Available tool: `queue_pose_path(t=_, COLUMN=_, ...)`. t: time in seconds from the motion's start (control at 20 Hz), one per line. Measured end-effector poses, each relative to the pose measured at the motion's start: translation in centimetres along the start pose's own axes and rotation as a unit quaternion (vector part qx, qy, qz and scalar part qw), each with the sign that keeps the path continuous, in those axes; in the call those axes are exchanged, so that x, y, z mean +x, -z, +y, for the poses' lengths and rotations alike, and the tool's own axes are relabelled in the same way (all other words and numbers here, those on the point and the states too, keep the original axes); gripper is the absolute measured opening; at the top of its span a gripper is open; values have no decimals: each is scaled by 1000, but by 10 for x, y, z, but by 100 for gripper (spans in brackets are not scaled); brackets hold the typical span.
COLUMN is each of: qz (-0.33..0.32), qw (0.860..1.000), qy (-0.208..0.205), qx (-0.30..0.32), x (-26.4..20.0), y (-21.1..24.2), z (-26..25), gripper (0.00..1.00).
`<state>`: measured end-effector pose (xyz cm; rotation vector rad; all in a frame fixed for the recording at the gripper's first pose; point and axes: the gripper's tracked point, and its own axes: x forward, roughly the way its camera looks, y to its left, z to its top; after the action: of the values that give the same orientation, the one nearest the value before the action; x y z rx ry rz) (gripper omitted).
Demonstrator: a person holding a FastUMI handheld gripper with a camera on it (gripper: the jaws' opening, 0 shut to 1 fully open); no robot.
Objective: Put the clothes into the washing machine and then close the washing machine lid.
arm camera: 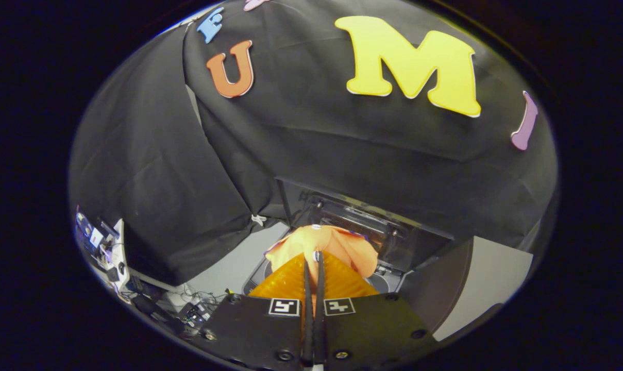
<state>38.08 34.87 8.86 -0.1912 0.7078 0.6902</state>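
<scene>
— While the fingers sit this tight together, what do the tongs (314,256) have?

— The jaws are pressed nearly flat, with just a sliver of a gap, and a fold of the orange garment (325,247) is pinched between both of them. The cloth bunches out right at the tips and hangs off to either side.

— How will it handle?

— Soft and light, I judge. It drapes rather than holds any shape, so it will sag and swing from the pinch point. A thin fold can slide out of a narrow grip, which makes a thicker gather the safer place to hold; the present hold looks to be on a bunched part, though how much cloth sits between the pads I cannot tell.

— And where does it hang?

— Just ahead of the tips and a little beyond, above the washing machine (393,281). Below the cloth I see part of the round drum opening, and behind it the lid (360,219) stands raised.

— Anything farther out?

— The dark booth wall rises behind the machine, and well off to the left of the fingers a cluttered bench (102,247) with cables.

— So the step?

— Carrying the garment over the opening, by my reading; the lid is not yet shut.
</scene>
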Motion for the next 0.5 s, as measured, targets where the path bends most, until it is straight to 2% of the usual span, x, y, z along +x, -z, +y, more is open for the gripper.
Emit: queue_pose_path(t=0.5, qz=36, qw=999, qy=-3, qx=6, x=44, y=27, z=6, gripper=4)
